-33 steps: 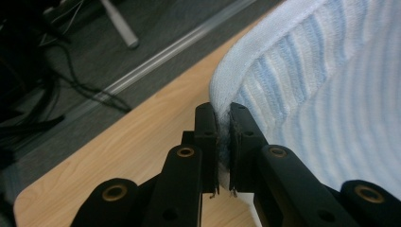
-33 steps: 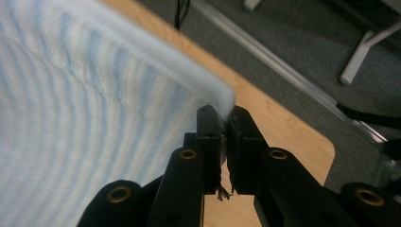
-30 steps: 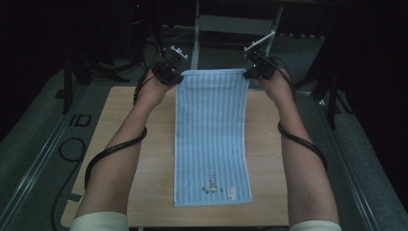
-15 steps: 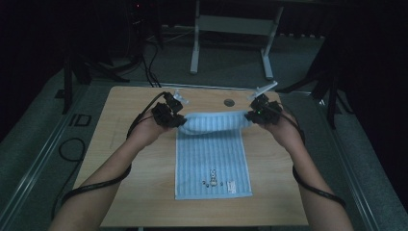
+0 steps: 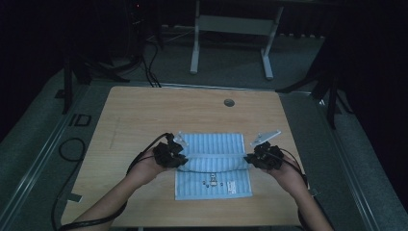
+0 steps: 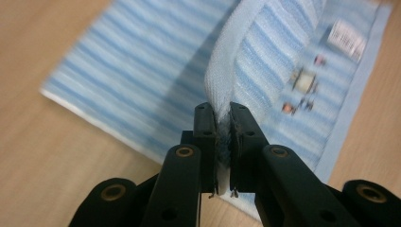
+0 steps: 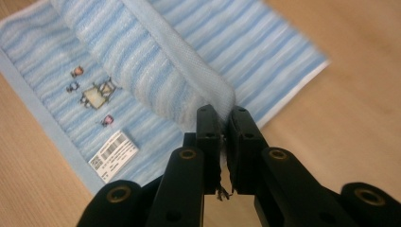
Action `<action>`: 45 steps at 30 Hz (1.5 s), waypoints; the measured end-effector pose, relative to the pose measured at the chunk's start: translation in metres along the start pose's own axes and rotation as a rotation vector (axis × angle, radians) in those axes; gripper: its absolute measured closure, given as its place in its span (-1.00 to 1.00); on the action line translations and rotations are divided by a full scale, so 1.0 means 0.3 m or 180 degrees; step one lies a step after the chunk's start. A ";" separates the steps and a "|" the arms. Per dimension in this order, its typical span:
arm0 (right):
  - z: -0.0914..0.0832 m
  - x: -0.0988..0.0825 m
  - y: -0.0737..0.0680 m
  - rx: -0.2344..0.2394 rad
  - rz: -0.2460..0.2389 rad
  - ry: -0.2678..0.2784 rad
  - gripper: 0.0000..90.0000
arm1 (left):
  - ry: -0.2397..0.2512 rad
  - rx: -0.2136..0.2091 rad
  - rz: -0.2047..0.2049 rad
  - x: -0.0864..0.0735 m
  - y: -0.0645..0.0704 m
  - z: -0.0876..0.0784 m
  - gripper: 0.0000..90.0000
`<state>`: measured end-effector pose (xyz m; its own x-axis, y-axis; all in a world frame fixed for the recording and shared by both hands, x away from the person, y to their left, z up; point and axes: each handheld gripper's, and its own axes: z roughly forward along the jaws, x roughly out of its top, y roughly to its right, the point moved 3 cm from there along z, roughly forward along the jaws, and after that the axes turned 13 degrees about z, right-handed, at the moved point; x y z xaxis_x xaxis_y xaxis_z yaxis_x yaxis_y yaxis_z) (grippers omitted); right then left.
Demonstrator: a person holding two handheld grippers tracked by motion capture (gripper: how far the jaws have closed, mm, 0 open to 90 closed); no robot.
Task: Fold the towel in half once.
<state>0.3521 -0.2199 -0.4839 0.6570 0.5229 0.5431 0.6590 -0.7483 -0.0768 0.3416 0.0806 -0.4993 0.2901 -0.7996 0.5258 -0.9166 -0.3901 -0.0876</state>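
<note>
A blue striped towel (image 5: pixel 211 144) lies on the wooden table (image 5: pixel 144 110), its far part folded back toward the near edge. My left gripper (image 5: pixel 179 161) is shut on the left corner of the folded edge, and the towel (image 6: pixel 156 61) bunches between its jaws (image 6: pixel 222 118). My right gripper (image 5: pixel 250 160) is shut on the right corner, where the towel (image 7: pixel 161 75) runs up from the jaws (image 7: pixel 223 118). A small embroidered motif (image 7: pixel 97 94) and a white label (image 7: pixel 113 156) sit on the lower layer near the front hem.
A round grommet (image 5: pixel 229 102) sits in the table's far middle. A white table frame (image 5: pixel 231 29) stands on the floor beyond. Cables (image 5: pixel 72 144) trail off the left side. Bare wood surrounds the towel.
Both grippers have carried the towel's far edge down and toward the near side, folding it over the lower part. The hands have drawn back along the table.
</note>
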 end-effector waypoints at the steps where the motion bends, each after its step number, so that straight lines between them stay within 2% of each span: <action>1: 0.000 0.000 0.000 0.0000 0.0000 0.0000 0.87 | 0.0000 0.0000 0.0000 0.000 0.000 0.000 0.83; 2: 0.031 -0.018 0.001 0.0014 -0.0005 -0.0095 0.87 | -0.0001 -0.0032 -0.0046 -0.008 -0.004 0.019 0.83; 7: 0.079 -0.019 0.015 0.0034 0.0053 -0.0164 0.87 | -0.0008 -0.0050 -0.0109 -0.014 -0.026 0.045 0.83; 8: 0.093 -0.009 0.023 0.0040 0.0081 -0.0192 0.87 | -0.0026 0.0013 -0.0110 -0.014 -0.035 0.052 0.83; 9: 0.093 -0.009 0.023 0.0040 0.0081 -0.0192 0.87 | -0.0026 0.0013 -0.0110 -0.014 -0.035 0.052 0.83; 10: 0.093 0.011 0.031 0.0035 0.0089 -0.0166 0.87 | -0.0012 0.0084 -0.0128 -0.010 -0.050 0.044 0.83; 11: 0.087 0.020 0.033 0.0025 0.0086 -0.0143 0.87 | -0.0012 0.0084 -0.0128 -0.010 -0.050 0.044 0.83; 12: 0.066 0.034 0.031 0.0009 0.0081 -0.0081 0.87 | 0.0072 0.0139 -0.0109 0.000 -0.050 0.011 0.83; 13: 0.066 0.034 0.031 0.0009 0.0081 -0.0081 0.87 | 0.0072 0.0139 -0.0109 0.000 -0.050 0.011 0.83; 14: 0.012 0.046 0.016 -0.0005 0.0027 0.0066 0.87 | 0.0132 0.0213 -0.0028 0.004 -0.025 -0.041 0.83; 15: -0.018 0.041 0.002 0.0005 0.0022 0.0145 0.87 | 0.0132 0.0213 -0.0028 0.004 -0.025 -0.041 0.83; 17: -0.061 0.008 -0.027 0.0004 -0.0021 0.0208 0.86 | 0.0081 -0.0241 -0.0013 -0.029 0.061 -0.083 0.72; 18: -0.081 -0.039 -0.057 0.0031 -0.0053 0.0205 0.84 | 0.0059 -0.0351 0.0033 -0.042 0.090 -0.088 0.53; 19: -0.088 -0.074 -0.078 0.0095 -0.0075 0.0179 0.77 | 0.0059 -0.0351 0.0033 -0.042 0.090 -0.088 0.37; 20: -0.085 -0.136 -0.109 0.0241 -0.0124 0.0068 0.60 | 0.0011 -0.0507 0.0092 -0.081 0.152 -0.096 0.23; 21: -0.080 -0.172 -0.120 0.0262 -0.0159 0.0009 0.57 | 0.0011 -0.0507 0.0092 -0.081 0.152 -0.096 0.18; 22: -0.071 -0.220 -0.126 0.0201 -0.0147 -0.0050 0.49 | 0.0040 -0.0548 0.0096 -0.114 0.182 -0.104 0.15; 23: -0.071 -0.220 -0.126 0.0201 -0.0147 -0.0050 0.49 | 0.0040 -0.0548 0.0096 -0.114 0.182 -0.104 0.11; 24: -0.066 -0.247 -0.121 0.0161 -0.0081 -0.0098 0.48 | 0.0044 -0.0445 0.0068 -0.125 0.181 -0.106 0.11; 25: -0.064 -0.272 -0.112 0.0152 0.0004 -0.0096 0.46 | 0.0057 -0.0460 0.0054 -0.130 0.179 -0.102 0.10; 27: -0.063 -0.280 -0.096 0.0203 0.0117 -0.0051 0.45 | 0.0097 -0.0466 -0.0013 -0.136 0.171 -0.087 0.10; 30: -0.055 -0.273 -0.077 0.0163 0.0169 -0.0050 0.41 | 0.0094 -0.0464 -0.0038 -0.139 0.157 -0.055 0.10; 32: -0.040 -0.264 -0.067 0.0179 0.0178 -0.0077 0.40 | 0.0083 -0.0472 -0.0053 -0.138 0.150 -0.033 0.09; 36: -0.001 -0.235 -0.038 0.0191 0.0174 -0.0121 0.36 | 0.0018 -0.0330 -0.0026 -0.135 0.130 0.004 0.04; 41: 0.033 -0.192 -0.014 0.0176 0.0159 -0.0168 0.32 | -0.0013 -0.0303 -0.0032 -0.129 0.101 0.023 0.04; 42: 0.038 -0.183 -0.009 0.0163 0.0162 -0.0179 0.32 | -0.0012 -0.0279 -0.0046 -0.125 0.078 0.030 0.04; 43: 0.051 -0.156 0.007 0.0156 0.0188 -0.0172 0.30 | -0.0002 -0.0282 -0.0061 -0.124 0.066 0.030 -0.06; 45: 0.062 -0.138 0.020 0.0146 0.0206 -0.0174 0.28 | 0.0022 -0.0268 -0.0117 -0.125 0.045 0.035 -0.06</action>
<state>0.3355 -0.2384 -0.5225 0.7169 0.4965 0.4894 0.6298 -0.7624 -0.1490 0.3211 0.1005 -0.5290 0.3223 -0.7822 0.5332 -0.9254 -0.3790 0.0033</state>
